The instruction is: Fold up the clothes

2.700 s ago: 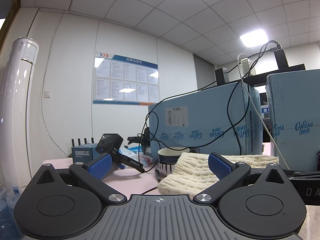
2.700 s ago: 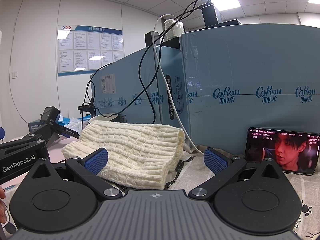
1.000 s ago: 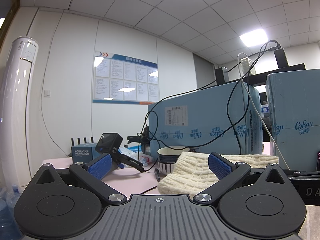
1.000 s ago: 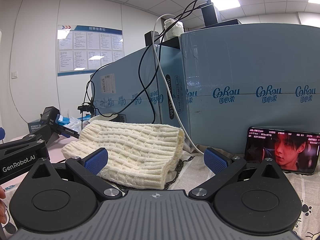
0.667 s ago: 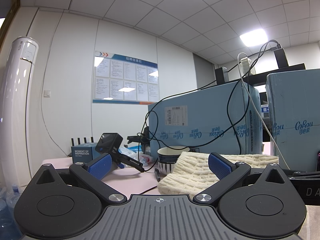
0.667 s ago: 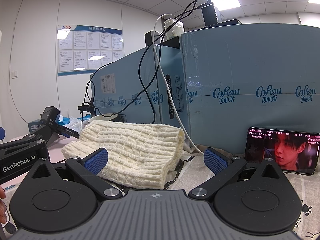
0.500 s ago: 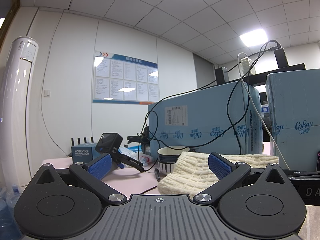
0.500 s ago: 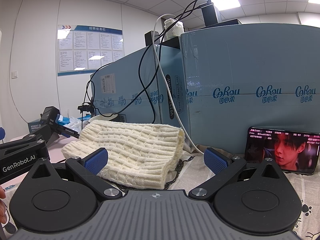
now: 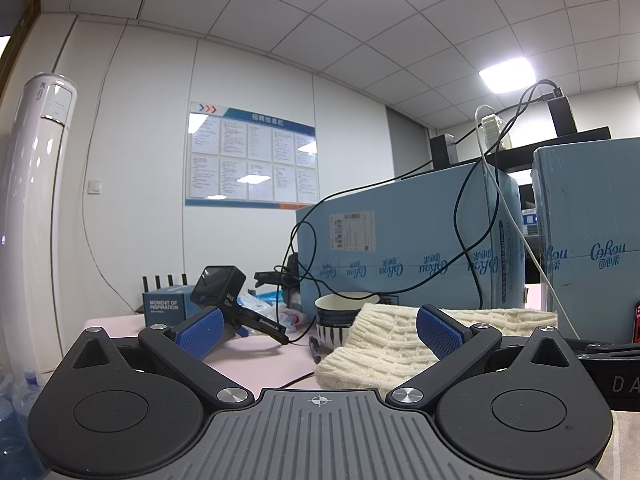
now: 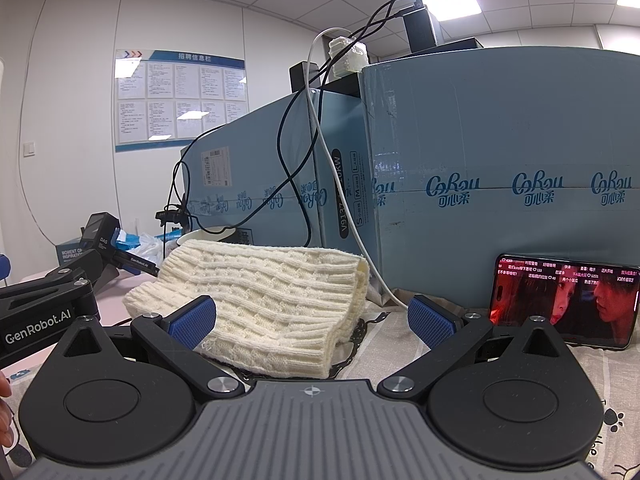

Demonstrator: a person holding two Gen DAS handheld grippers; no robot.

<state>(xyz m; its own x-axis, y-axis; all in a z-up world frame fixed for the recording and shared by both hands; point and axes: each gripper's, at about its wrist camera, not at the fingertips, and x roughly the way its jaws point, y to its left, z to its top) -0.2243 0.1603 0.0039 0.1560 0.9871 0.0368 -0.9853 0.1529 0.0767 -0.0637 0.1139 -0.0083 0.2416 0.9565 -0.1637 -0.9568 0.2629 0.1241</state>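
A cream cable-knit sweater [image 10: 272, 296] lies folded in a thick stack on the table, just ahead of my right gripper [image 10: 312, 318]. It also shows in the left wrist view [image 9: 384, 344], ahead and to the right of my left gripper [image 9: 318, 330]. Both grippers are open and empty, low at table height, with blue pads spread wide. The left gripper's body [image 10: 44, 312] shows at the left edge of the right wrist view.
Large blue cardboard boxes [image 10: 480, 184] with hanging cables [image 10: 304, 160] stand close behind the sweater. A phone [image 10: 568, 300] playing video leans against the right box. A striped bowl [image 9: 340, 316], a pen, a spare gripper [image 9: 228, 292] and a small box sit at the left.
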